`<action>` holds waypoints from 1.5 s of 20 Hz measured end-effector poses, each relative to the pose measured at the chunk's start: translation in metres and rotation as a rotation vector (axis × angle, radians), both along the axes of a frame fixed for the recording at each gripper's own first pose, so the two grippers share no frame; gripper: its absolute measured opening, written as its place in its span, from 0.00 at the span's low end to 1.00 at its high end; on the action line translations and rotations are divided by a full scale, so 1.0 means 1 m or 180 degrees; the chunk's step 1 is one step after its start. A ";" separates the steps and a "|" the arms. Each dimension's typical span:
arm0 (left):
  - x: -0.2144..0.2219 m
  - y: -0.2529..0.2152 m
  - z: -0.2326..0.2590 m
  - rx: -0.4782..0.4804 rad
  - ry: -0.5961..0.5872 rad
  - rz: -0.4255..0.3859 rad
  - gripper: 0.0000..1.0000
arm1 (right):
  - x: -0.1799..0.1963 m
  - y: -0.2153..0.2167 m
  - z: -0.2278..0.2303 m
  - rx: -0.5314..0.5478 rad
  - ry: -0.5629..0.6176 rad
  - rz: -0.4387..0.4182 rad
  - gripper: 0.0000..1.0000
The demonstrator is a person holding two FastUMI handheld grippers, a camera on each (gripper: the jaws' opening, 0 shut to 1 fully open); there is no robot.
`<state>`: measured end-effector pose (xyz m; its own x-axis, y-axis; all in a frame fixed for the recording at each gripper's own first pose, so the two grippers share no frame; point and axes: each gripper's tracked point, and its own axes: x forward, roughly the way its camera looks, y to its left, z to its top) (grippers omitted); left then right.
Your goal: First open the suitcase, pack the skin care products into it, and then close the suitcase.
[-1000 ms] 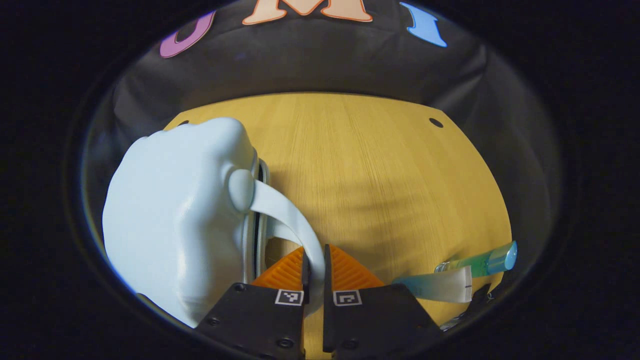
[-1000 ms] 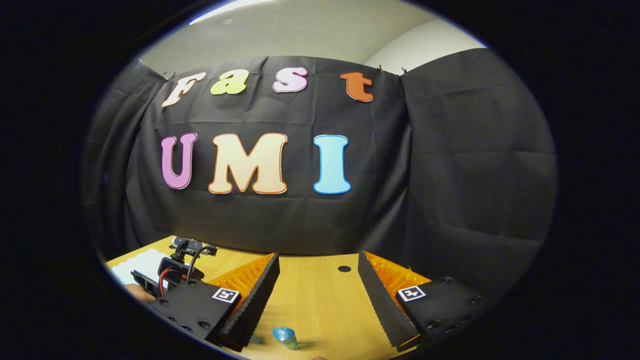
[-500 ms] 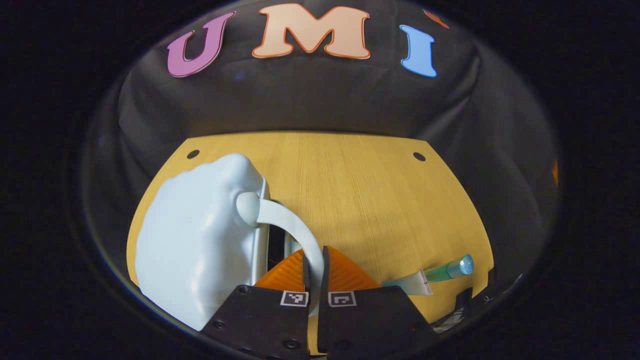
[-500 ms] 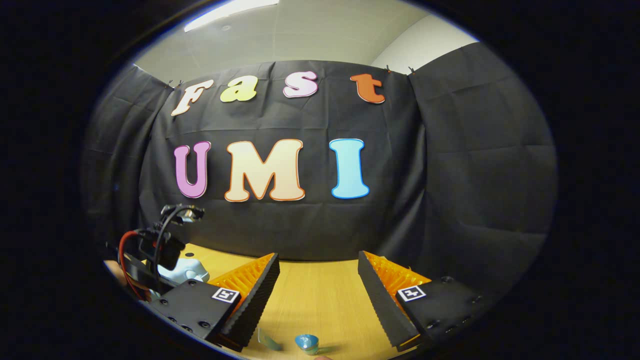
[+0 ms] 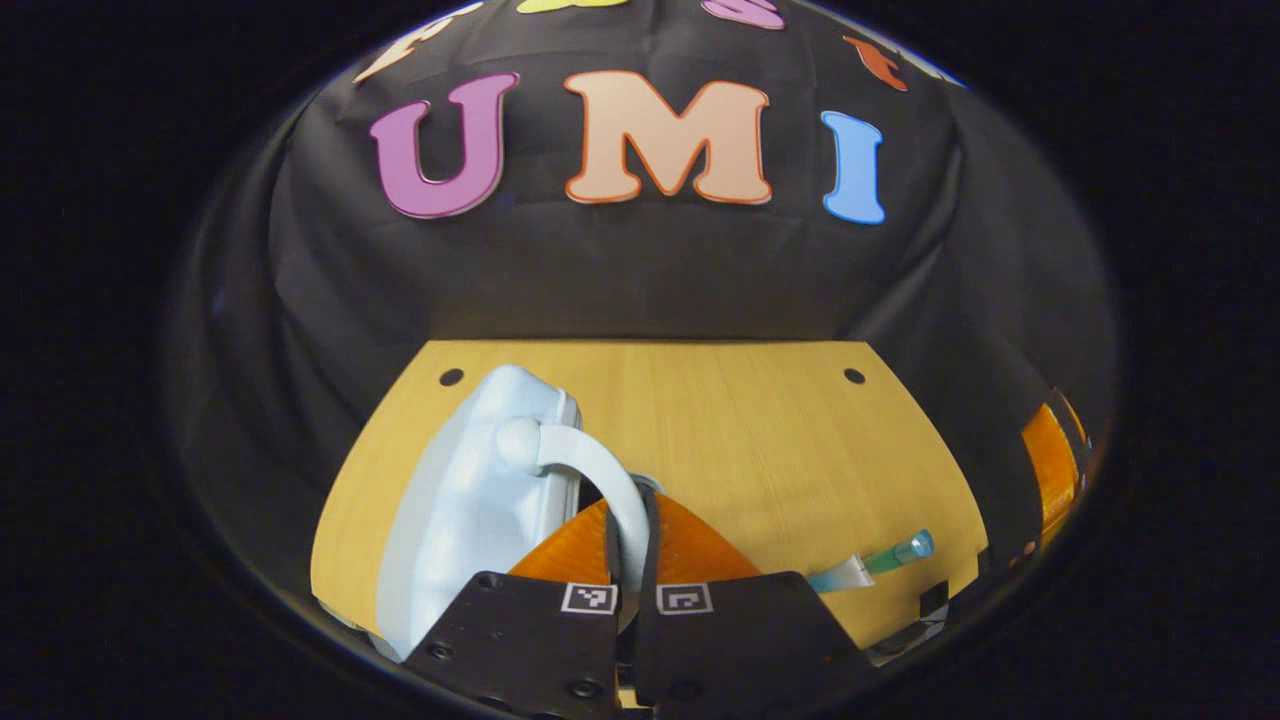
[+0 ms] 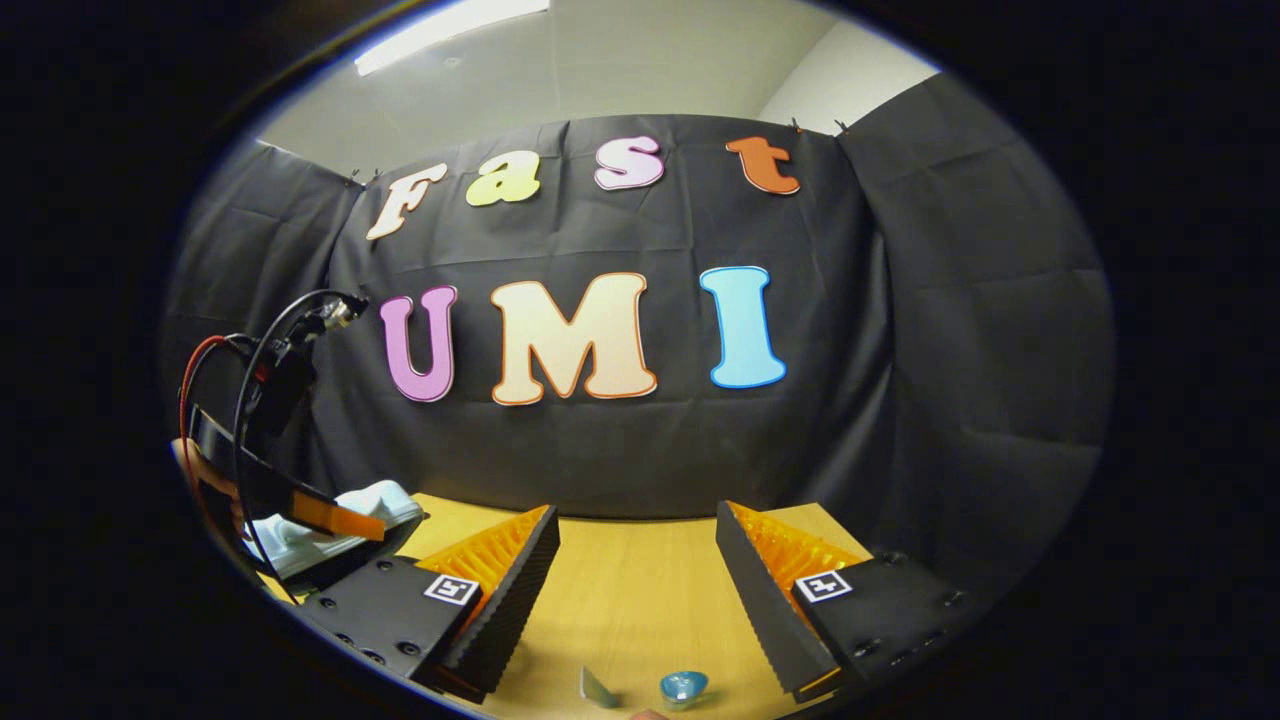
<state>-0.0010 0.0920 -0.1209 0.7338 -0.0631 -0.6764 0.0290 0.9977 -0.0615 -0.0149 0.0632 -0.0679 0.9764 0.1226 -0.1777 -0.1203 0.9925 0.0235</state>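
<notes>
We take the suitcase (image 5: 465,510), a small pale blue hard shell at the lower left of the left gripper view, as the centre of things; it stands on the wooden table (image 5: 720,440), and its curved handle (image 5: 590,470) runs down into the left gripper (image 5: 630,535), whose jaws are clenched on it. We judge the opening step to be in hand: the two shells look parted only slightly near the handle, and what lies inside is hidden from us. At the lower right of that view a skin care tube (image 5: 870,562) with a blue cap lies flat on the table, well apart from the case, so nothing seems packed yet. The right gripper (image 6: 635,590) hangs released at the bottom of its own view, jaws wide, just above the tube's cap (image 6: 683,686). Next, we think, the lid must swing fully back before that tube is taken.
</notes>
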 end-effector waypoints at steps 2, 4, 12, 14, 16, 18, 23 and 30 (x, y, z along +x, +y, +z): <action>-0.001 0.022 0.012 0.0035 -0.0098 0.0048 0.00 | 0.000 0.011 0.002 0.0000 -0.0030 0.0048 0.99; 0.002 0.043 0.021 0.0045 -0.0158 0.0097 0.00 | -0.001 0.023 0.000 -0.0023 -0.0047 0.0090 0.99; 0.002 0.145 0.039 0.0344 -0.0359 0.0338 0.00 | -0.004 0.076 -0.007 -0.0004 -0.0032 0.0169 0.98; 0.003 0.167 0.042 0.0323 -0.0423 0.0391 0.00 | -0.005 0.089 -0.009 -0.0010 -0.0032 0.0166 0.98; 0.004 0.189 0.040 0.0323 -0.0451 0.0439 0.00 | -0.004 0.100 -0.009 -0.0019 -0.0044 0.0165 0.98; 0.004 0.216 0.035 0.0353 -0.0454 0.0526 0.00 | -0.004 0.112 -0.007 -0.0039 -0.0070 0.0166 0.98; 0.001 0.276 0.021 0.0365 -0.0365 0.0707 0.00 | 0.000 0.135 -0.009 -0.0148 -0.0077 0.0173 1.00; -0.006 0.357 -0.033 0.0270 -0.0094 0.0963 0.00 | 0.003 0.158 -0.021 -0.0173 0.0102 0.0189 0.99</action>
